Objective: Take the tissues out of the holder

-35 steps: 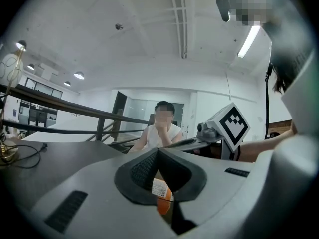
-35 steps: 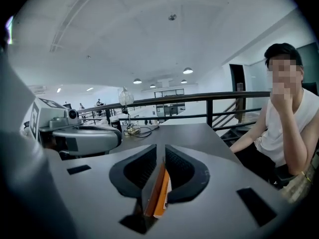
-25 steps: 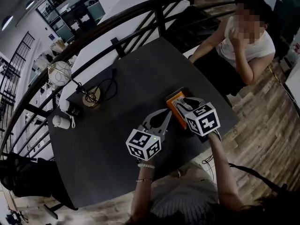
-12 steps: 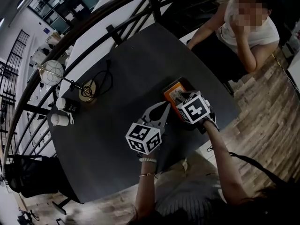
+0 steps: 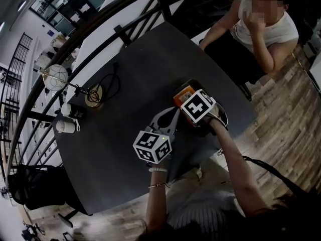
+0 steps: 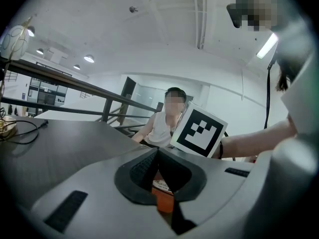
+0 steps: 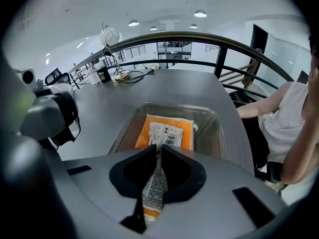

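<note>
The right claw (image 7: 159, 151) has slid forward over the holder (image 7: 220, 133) since a second ago, so in the head view it now covers most of the pack (image 7: 165, 130); only an orange corner shows there. The left claw (image 6: 158, 152) has hardly shifted and sits just beside the holder's near left side.

The pack lies flat inside the holder, on the counter (image 5: 130, 79) near its right edge. It is an orange soft packet with a white printed label and a barcode on top. The right claw is clamped on the packet's near end, where a crinkled strip of printed wrapper stands up between the jaws.

The left claw's jaws are drawn together at the tips. A sliver of orange shows in the slit behind them, and I cannot tell whether they pinch anything.

The holder is a clear plastic tub, rectangular with rounded corners and a glossy rim. The counter is dark, matte and smooth. Both claws have grey bodies with black ribbed pads. A curved dark metal railing (image 7: 199, 36) runs behind the counter.
</note>
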`<state>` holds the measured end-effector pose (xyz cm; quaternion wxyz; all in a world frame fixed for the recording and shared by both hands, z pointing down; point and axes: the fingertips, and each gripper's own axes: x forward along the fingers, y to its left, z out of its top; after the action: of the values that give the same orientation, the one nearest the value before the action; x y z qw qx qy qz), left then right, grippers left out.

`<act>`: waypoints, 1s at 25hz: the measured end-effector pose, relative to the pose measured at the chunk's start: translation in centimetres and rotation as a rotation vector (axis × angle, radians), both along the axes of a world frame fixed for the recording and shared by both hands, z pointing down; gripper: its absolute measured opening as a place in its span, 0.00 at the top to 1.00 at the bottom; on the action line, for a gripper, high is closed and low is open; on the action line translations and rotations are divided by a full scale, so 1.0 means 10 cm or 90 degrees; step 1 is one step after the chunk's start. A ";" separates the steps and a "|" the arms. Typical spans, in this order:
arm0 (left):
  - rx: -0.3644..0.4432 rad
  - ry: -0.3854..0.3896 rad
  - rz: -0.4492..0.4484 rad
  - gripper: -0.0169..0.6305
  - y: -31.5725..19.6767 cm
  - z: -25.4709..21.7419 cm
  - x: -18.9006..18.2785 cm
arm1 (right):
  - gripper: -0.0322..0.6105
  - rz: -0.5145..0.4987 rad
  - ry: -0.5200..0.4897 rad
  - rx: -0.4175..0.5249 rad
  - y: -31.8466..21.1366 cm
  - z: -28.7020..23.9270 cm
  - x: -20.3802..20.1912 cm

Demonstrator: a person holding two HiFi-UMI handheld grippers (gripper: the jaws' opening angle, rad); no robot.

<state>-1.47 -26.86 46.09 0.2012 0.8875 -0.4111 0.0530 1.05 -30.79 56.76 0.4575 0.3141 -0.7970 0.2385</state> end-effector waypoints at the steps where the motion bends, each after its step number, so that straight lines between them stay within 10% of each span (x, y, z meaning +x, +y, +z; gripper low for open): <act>1: 0.002 -0.001 -0.001 0.96 0.01 -0.01 0.00 | 0.89 0.002 -0.007 0.003 -0.01 -0.01 0.00; 25: 0.069 -0.021 -0.085 0.96 0.21 -0.32 -0.07 | 0.93 0.082 -0.232 0.218 0.02 -1.02 0.36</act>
<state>-2.15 -24.79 42.85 0.1492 0.8666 -0.4751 0.0317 4.68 -30.61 46.55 0.2305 0.3893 -0.8732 0.1811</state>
